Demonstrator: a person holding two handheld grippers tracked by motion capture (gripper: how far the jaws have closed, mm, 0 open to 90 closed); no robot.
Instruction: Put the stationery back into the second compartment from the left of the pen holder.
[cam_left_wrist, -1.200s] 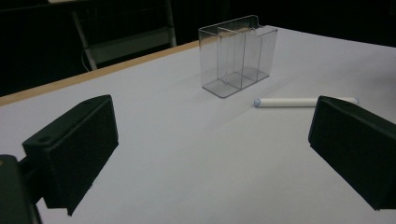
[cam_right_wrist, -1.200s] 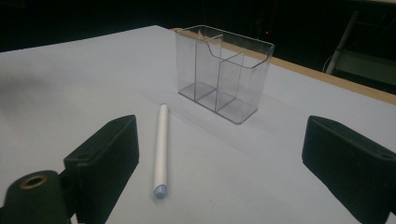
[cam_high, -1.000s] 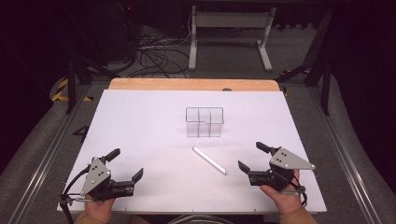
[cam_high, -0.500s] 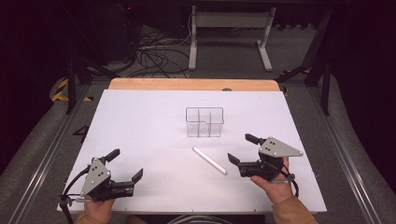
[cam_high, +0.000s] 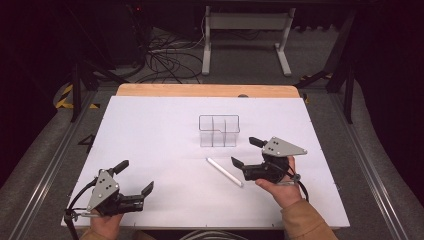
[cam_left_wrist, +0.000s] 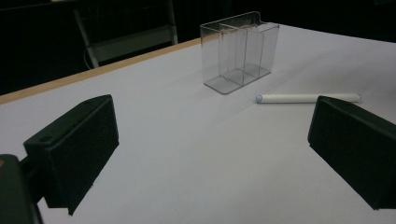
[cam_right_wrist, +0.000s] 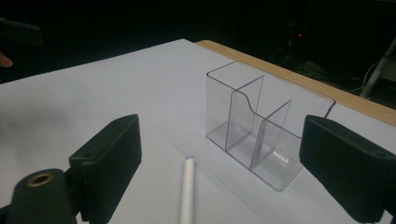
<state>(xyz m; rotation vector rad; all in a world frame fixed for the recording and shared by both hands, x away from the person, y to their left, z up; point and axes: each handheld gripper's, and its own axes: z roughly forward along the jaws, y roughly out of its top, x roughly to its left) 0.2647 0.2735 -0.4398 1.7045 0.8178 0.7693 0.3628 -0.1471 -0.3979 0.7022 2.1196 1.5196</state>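
A white pen (cam_high: 224, 171) is seen lying flat on the white bench (cam_high: 150, 140), just in front of a clear divided holder (cam_high: 219, 131). The right gripper (cam_high: 245, 152) is held beside the pen, jaws spread wide and empty. The left gripper (cam_high: 134, 176) is held near the front edge, jaws likewise apart.

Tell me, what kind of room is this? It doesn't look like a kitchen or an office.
Probably a lab or test workshop. A bare white table stands in a dark room, loose cables trail over the floor behind it, and a person holds a handheld tool beside a white pen.
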